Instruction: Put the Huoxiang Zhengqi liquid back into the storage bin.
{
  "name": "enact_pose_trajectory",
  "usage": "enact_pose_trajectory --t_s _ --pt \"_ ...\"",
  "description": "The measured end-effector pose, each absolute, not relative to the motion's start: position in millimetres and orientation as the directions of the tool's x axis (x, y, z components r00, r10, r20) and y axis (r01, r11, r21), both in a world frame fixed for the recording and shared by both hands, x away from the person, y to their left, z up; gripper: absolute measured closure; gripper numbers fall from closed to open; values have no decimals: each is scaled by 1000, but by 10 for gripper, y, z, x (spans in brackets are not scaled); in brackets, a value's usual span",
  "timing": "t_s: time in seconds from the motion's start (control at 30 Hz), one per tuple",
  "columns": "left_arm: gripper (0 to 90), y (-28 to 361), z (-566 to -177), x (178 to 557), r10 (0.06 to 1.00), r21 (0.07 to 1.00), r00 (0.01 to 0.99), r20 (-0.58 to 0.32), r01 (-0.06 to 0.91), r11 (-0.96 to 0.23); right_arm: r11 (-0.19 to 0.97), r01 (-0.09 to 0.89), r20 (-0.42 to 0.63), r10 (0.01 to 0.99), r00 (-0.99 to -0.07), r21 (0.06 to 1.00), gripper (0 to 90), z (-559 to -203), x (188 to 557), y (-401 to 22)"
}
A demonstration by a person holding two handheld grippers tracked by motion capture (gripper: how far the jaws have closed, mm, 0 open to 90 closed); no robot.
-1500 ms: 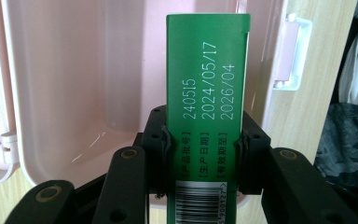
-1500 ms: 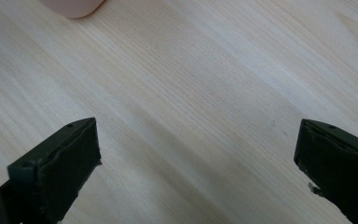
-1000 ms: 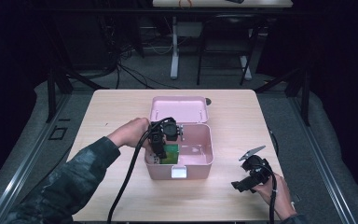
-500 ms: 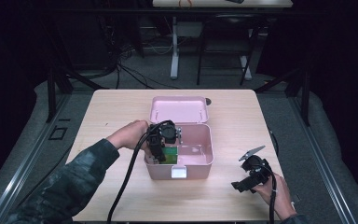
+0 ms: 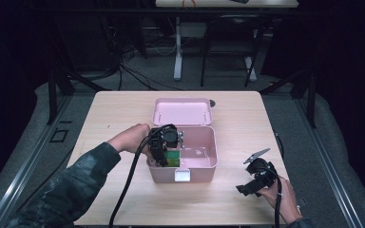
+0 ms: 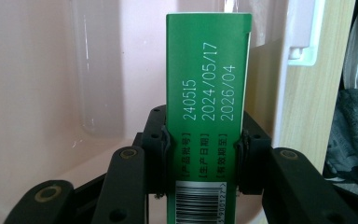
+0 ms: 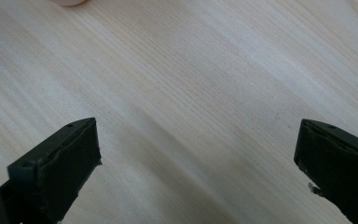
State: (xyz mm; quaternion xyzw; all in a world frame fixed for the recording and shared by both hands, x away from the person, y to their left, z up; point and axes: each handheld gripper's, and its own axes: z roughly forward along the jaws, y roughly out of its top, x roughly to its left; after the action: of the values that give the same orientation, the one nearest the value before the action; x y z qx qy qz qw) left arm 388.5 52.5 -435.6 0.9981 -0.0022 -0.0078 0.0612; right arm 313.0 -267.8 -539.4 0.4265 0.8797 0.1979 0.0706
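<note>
The left tongs (image 5: pixel 164 154) are squeezed tight on a green carton (image 6: pixel 208 93). One black pad presses on each long side of the carton, low down near its barcode. White numbers and a date are printed on the green face. In the left gripper view the carton stands straight up from the tongs, with the pale inside wall of the pink box (image 6: pixel 37 93) right behind it.

From the high view, the pink box (image 5: pixel 204 164) sits in the middle of the worktop (image 5: pixel 114 114). Its lid (image 5: pixel 183 111) is flipped open and leans back at 12 o'clock from the box. A white latch is on the front wall at 6 o'clock. The green carton (image 5: pixel 172 158) is inside the box, in the part at 9 o'clock, close to the near wall. The left hand (image 5: pixel 130 138) comes in from 9 o'clock and reaches over the box rim.

The right tongs (image 5: pixel 254 183) are at about 4 o'clock from the box, well apart from it, near the front edge of the worktop. They are wide open with nothing in them. In the right gripper view the two black pads (image 7: pixel 65 158) stand far apart over bare pale wood.
</note>
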Motion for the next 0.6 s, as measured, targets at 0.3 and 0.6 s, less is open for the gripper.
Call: enact_pose_trajectory --t_s 0.3,0.6 --pt "538 542 -4358 3904 27 123 999 -19 30 -992 559 722 44 778 -627 408 0 -5393 3130 -2676" --pt "296 631 -4250 3957 114 175 993 -27 117 -978 561 719 43 775 -630 411 0 -5393 3132 -2679"
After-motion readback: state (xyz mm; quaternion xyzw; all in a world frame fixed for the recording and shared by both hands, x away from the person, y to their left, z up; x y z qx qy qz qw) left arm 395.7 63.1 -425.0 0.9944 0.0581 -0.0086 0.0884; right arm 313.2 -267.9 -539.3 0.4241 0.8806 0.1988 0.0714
